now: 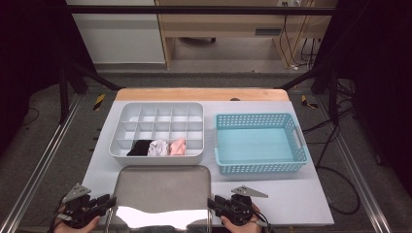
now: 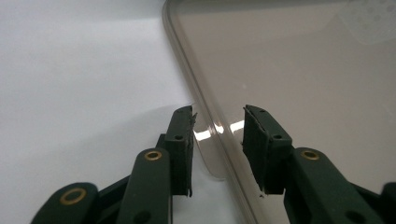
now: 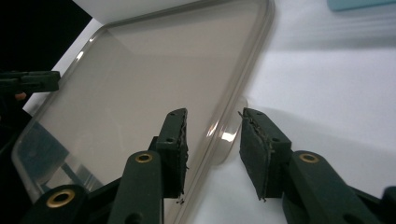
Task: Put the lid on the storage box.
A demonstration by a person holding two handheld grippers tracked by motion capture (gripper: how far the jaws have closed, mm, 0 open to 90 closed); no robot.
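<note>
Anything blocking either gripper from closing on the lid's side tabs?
Nothing visible does. The left gripper straddles the lid at its left tab, jaws open; the right gripper does likewise at the right tab.

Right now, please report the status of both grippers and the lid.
Left gripper open, astride lid's left rim. Right gripper open, astride its right rim tab. Translucent lid flat on table, ungripped. Nothing in the way.
</note>
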